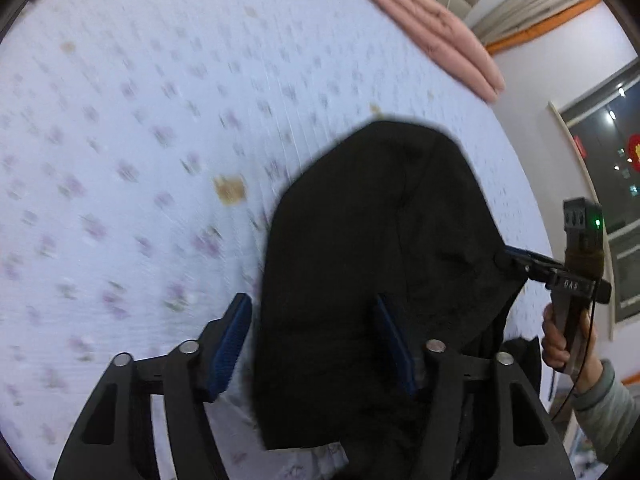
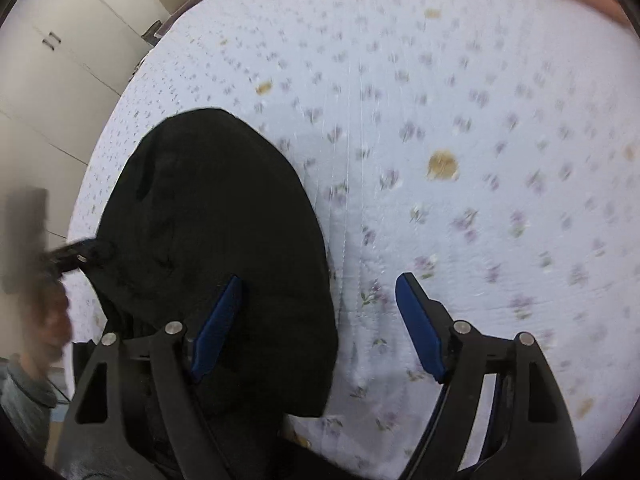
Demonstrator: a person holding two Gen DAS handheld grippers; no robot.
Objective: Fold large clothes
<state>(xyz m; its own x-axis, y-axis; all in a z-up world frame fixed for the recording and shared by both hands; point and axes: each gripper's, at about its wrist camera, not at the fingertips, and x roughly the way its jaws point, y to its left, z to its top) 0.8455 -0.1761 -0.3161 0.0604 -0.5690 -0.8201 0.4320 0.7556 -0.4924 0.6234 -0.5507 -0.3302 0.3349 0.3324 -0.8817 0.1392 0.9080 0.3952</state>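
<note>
A black garment lies bunched on the flowered white bed sheet. My left gripper hangs over its near left edge with the jaws apart. Its right finger is over the cloth and its left finger over bare sheet, and no pad presses the fabric. In the right wrist view the garment fills the left half. My right gripper stands open astride its right edge, with one finger above the cloth and the other over the sheet. Each view shows the other gripper's tips at the garment's far side.
A folded pink quilt lies at the bed's far end by the headboard. A dark window is beyond the bed's right side. White wardrobe doors stand off its left side. A person's hand holds the right gripper's handle.
</note>
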